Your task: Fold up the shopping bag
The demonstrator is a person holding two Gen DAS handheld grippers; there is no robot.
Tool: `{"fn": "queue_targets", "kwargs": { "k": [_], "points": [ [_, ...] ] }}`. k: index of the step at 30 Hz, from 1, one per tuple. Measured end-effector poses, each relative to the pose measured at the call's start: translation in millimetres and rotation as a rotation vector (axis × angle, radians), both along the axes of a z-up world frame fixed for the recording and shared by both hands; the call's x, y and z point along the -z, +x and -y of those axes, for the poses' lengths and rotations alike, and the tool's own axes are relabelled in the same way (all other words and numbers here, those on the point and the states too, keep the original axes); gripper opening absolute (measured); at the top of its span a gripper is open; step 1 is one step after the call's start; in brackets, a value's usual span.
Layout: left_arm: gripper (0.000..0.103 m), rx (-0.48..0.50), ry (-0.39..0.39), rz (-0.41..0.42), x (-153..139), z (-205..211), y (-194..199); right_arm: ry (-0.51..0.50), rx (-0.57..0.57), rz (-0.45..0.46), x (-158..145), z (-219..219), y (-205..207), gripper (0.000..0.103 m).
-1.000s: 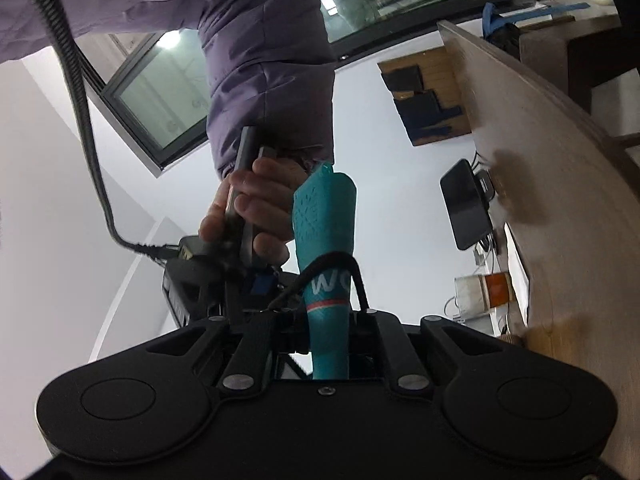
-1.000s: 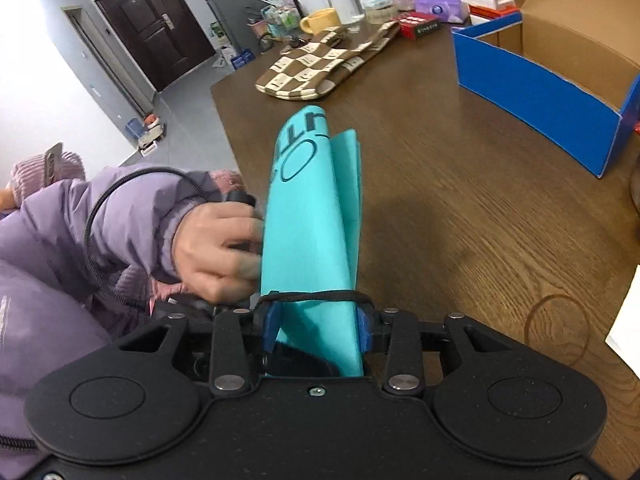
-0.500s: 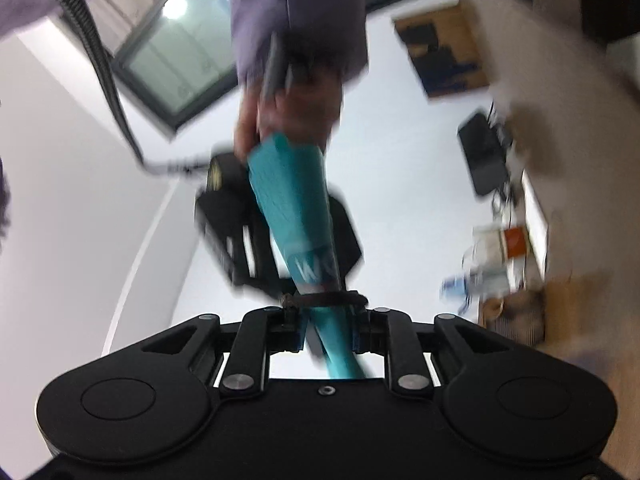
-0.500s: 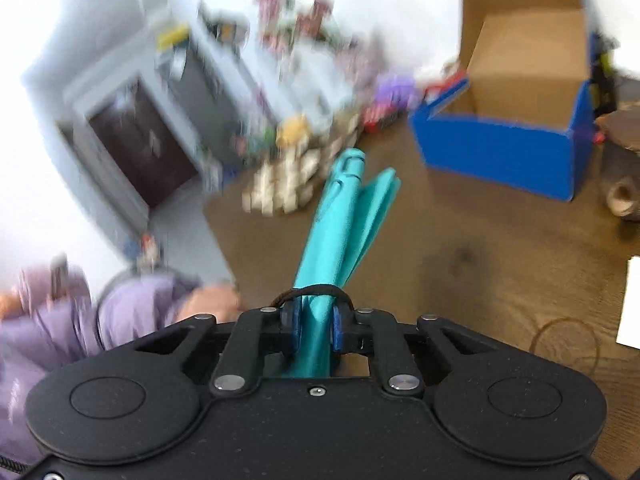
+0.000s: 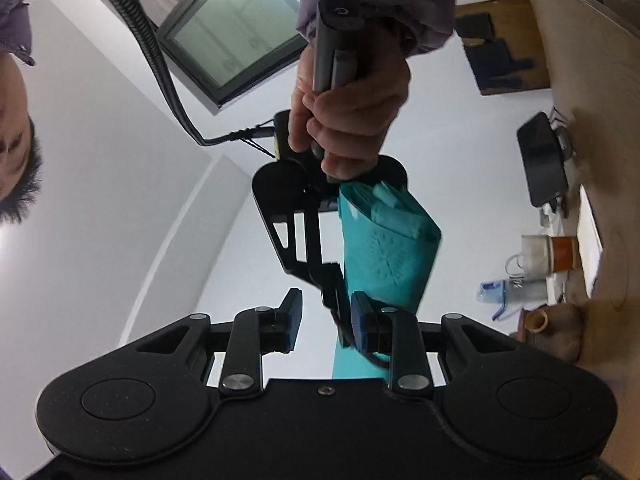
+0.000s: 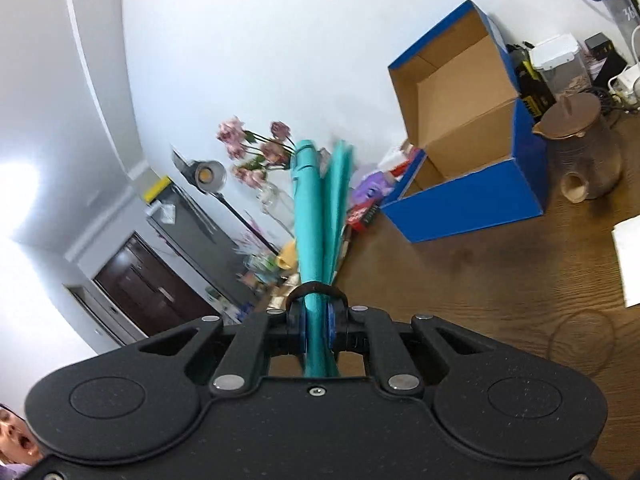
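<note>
My left gripper [image 5: 326,322] has let go, jaws now standing apart, teal bag [image 6: 316,216] swinging up off the table [image 6: 480,280], right gripper [image 6: 316,322] closing tight on it, blue box [image 6: 472,168] sitting beyond.

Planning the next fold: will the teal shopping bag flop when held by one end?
Probably light: the teal shopping bag is thin, layered sheet. Bundled, it stands out past the right tool, whose jaws are closing on it, so it likely keeps some shape. Its layers splay at the far end and may slip apart.
</note>
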State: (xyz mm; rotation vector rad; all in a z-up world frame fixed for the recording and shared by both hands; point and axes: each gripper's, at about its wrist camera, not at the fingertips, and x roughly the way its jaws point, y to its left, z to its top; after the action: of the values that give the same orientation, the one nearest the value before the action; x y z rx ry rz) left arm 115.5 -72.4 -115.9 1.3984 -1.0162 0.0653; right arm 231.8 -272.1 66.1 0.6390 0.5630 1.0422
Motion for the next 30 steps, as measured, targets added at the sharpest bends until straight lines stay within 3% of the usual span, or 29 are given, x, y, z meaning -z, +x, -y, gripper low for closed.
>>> {"fn": "queue_targets", "kwargs": {
  "k": [6,9,10,11,13,16,18,20,22,26,30],
  "points": [
    [0.034,-0.056,-0.025,-0.097,-6,-11,-3,0.066,0.042,0.003,10,9,6,0.009],
    [0.034,-0.057,0.007,-0.129,-1,-12,-1,0.098,0.035,0.018,14,6,5,0.010],
    [0.041,-0.053,0.029,-0.145,3,-11,-2,0.109,0.049,0.046,16,7,4,0.010],
    [0.061,-0.057,0.058,-0.187,6,-10,-4,0.117,0.066,0.066,16,7,4,0.009],
    [0.066,-0.066,0.091,-0.242,14,-10,-8,0.113,0.073,0.069,17,7,6,0.009],
    [0.066,-0.076,0.109,-0.140,24,-6,-1,0.086,0.033,0.032,21,-2,9,0.009],
    [0.061,-0.058,0.086,-0.110,21,-1,1,0.082,0.020,0.007,24,-6,11,0.009],
    [0.025,-0.052,0.037,-0.129,14,3,2,0.081,0.010,-0.011,26,-10,12,0.009],
    [0.018,-0.046,-0.003,-0.162,6,7,3,0.072,0.004,-0.010,27,-12,10,0.009],
    [0.013,-0.084,0.009,-0.287,-6,9,9,0.017,0.040,-0.094,37,-6,23,0.016],
    [0.013,-0.147,0.062,-0.366,-12,4,27,-0.060,0.086,-0.114,44,7,23,0.026]
  ]
}}
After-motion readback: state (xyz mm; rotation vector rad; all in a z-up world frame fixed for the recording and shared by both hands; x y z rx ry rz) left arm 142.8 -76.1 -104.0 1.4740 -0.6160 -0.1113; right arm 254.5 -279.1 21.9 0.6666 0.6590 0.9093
